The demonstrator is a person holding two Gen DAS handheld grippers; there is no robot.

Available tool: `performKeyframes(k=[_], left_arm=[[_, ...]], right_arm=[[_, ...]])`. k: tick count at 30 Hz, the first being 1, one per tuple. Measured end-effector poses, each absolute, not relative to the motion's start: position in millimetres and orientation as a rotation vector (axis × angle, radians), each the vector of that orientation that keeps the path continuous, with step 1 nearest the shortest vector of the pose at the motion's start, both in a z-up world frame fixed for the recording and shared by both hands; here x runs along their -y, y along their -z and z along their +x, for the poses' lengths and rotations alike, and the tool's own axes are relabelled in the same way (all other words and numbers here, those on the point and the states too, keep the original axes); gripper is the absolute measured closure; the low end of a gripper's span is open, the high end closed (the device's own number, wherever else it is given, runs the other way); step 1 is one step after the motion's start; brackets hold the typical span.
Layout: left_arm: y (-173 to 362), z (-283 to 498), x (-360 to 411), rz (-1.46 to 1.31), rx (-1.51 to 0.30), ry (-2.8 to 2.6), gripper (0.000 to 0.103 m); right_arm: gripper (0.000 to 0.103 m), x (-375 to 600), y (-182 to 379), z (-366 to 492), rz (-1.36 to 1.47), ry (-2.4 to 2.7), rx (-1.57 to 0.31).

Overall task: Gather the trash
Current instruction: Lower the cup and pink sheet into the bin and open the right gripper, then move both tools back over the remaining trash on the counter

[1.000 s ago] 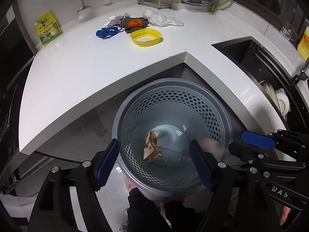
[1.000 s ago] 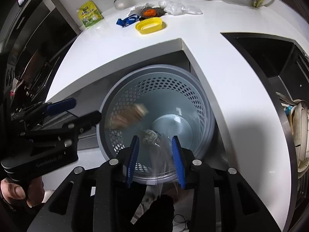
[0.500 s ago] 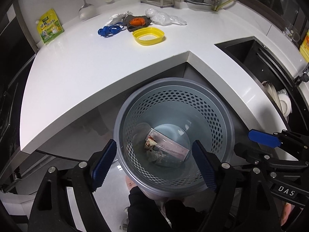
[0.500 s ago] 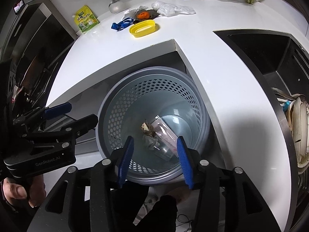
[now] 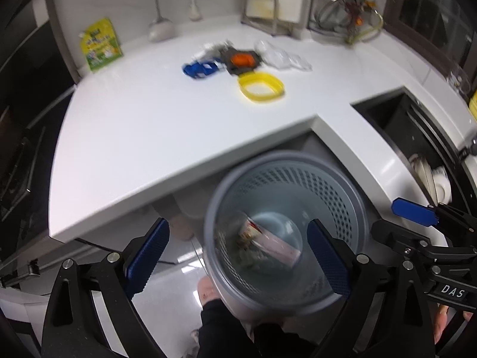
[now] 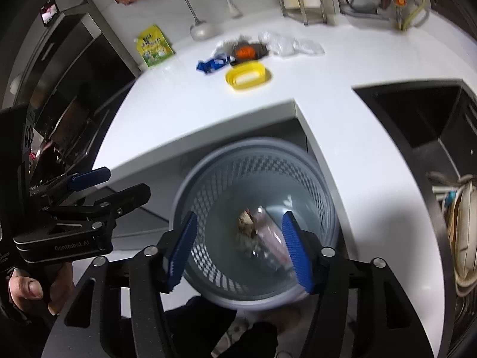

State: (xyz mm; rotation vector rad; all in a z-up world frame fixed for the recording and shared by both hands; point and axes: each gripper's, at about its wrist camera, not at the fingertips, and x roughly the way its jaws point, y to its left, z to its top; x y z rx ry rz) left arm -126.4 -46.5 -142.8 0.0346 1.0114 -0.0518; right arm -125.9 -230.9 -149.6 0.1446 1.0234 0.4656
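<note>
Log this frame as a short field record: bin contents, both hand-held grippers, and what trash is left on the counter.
bin: grey perforated trash bin on the floor below the counter edge
bin contents: crumpled wrappers, blurred
left hand-held gripper: open, empty, above the bin
right hand-held gripper: open, empty, above the bin
left on white counter: blue wrapper, orange-and-dark item, clear plastic bag, yellow lid
also on counter: green pouch by the wall

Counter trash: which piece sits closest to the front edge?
The yellow lid. It lies alone, nearer the edge than the blue wrapper, the orange-and-black piece and the clear plastic bunched behind it.
</note>
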Motion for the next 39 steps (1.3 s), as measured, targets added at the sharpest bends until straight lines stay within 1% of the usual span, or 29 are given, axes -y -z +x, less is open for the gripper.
performKeyframes(k=[4,7,9,11,14,18,25,34,39], left_arm=[[123,-118,33,0.027,-0.943,0.016,0.008],[107,-110,22,0.022,-0.888,-0.013,0.006],[97,-100,15,0.017,-0.855,-0.033,0.006],[90,-91,8,0.007,-0.829,-0.043,0.006],[81,-71,-2,-0.01,-0.791,-0.056,0.006],[76,-39,-13,-0.023,-0.758,-0.067,0.006],[97,24,-30,-0.065,-0.785,-0.073,0.006],[130,97,-39,-0.089,-0.811,-0.069,0.006],[147,124,-39,-0.098,-0.832,-0.066,0.006]], right_arm=[[0.039,230,137,-114,0.141,-0.455,-0.972],[0.032,232,128,-103,0.145,-0.425,-0.926],[0.031,235,120,-95,0.161,-0.412,-0.885],[0.028,237,113,-84,0.17,-0.388,-0.847],[0.025,239,107,-69,0.168,-0.352,-0.811],[0.025,235,106,-39,0.145,-0.308,-0.797],[0.025,224,108,20,0.135,-0.256,-0.767],[0.025,202,129,97,0.109,-0.242,-0.766],[0.025,194,140,134,0.104,-0.239,-0.783]])
